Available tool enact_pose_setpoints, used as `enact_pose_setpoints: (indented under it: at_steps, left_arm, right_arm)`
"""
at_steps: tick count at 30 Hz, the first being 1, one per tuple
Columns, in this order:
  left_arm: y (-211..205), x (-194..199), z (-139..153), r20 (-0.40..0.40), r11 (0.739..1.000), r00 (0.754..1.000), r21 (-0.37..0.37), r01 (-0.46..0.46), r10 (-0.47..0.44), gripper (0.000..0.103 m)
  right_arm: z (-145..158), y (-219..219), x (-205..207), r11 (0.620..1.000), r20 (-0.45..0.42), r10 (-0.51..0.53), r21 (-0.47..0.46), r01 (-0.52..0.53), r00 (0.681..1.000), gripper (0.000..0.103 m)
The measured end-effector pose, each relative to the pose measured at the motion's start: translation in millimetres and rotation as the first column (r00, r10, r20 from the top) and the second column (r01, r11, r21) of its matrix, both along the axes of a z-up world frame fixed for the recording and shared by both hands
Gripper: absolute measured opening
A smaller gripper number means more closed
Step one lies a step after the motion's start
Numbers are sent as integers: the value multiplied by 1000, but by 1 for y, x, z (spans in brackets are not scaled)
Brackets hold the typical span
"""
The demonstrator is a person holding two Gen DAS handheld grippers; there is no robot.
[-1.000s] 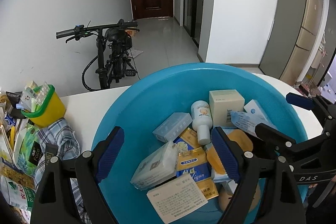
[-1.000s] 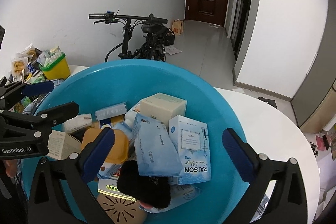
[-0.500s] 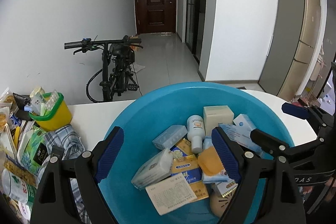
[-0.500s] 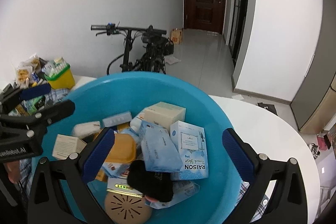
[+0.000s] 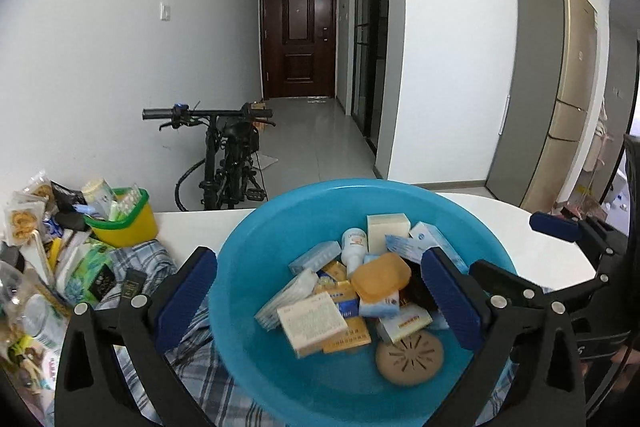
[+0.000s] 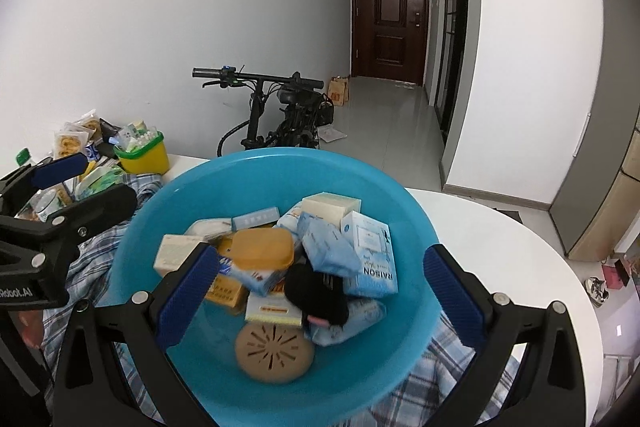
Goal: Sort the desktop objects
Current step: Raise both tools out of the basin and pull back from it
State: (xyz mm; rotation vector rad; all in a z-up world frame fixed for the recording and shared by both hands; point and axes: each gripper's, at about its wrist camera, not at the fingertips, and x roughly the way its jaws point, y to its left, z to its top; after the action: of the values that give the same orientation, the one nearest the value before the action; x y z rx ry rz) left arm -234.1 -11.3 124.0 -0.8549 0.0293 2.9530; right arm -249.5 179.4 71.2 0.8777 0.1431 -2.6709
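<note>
A blue plastic basin (image 5: 256,251) (image 6: 408,223) stands on a plaid cloth on the white table. It holds several small boxes, a white bottle (image 5: 354,247), an orange soap case (image 5: 384,277) (image 6: 262,249), a tan round vented disc (image 5: 410,357) (image 6: 274,351) and a black item (image 6: 316,293). My left gripper (image 5: 320,301) is open and empty, above and in front of the basin. My right gripper (image 6: 320,297) is open and empty, likewise over the basin's near side. Each gripper shows at the edge of the other's view.
A yellow tub with a green rim (image 5: 124,221) (image 6: 142,157) and a heap of snack packets (image 5: 36,251) crowd the table's left. The plaid cloth (image 5: 136,263) lies under the basin. A bicycle (image 5: 228,155) stands behind the table. Bare table (image 6: 500,259) lies to the right.
Both grippers have pulled back and up from the basin, which now looks smaller and lower in both views. Both stay open and empty.
</note>
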Motion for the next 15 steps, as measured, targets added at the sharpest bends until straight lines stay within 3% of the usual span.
enact_pose_setpoints:
  at_steps: [5, 15]
  left_arm:
    - [8, 40, 13, -47, 999, 999, -36, -9, 8, 103]
    - [11, 120, 35, -127, 1000, 992, 14, -9, 11, 103]
  right_arm:
    - [10, 6, 32, 1000, -19, 3, -20, -4, 1000, 102]
    - [32, 20, 106, 999, -80, 2, -50, -6, 997, 102]
